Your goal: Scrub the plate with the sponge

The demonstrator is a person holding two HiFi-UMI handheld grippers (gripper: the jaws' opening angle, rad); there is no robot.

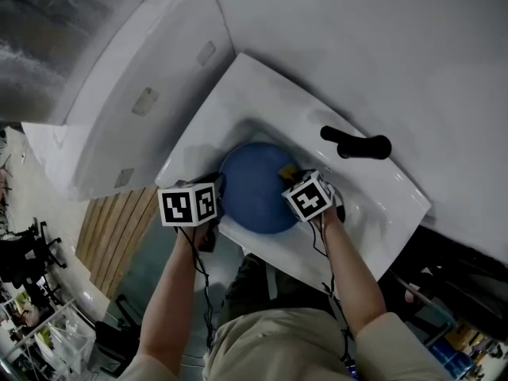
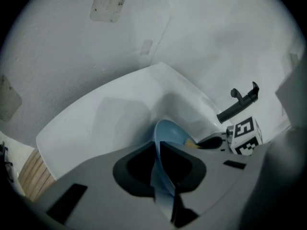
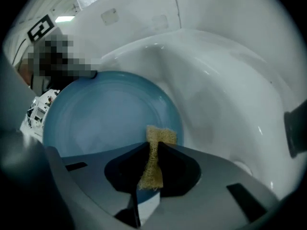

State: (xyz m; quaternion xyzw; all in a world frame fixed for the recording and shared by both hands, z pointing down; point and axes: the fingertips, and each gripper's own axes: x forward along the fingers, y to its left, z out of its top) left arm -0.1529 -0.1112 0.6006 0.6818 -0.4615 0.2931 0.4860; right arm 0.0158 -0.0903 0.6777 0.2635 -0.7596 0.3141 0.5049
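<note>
Plate (image 1: pixel 250 195) in white sink (image 1: pixel 278 101) — sponge (image 3: pixel 160 136) over it

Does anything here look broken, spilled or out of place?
Nothing stands out. The left tool grips the blue plate by its rim over the white sink, and the right tool pinches a yellow sponge over the plate. No spill or crack shows.

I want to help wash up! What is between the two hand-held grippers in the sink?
The blue plate, seen in the head view. The left hand-held gripper clamps its rim; the right hand-held gripper holds a yellow sponge at its other side.
</note>
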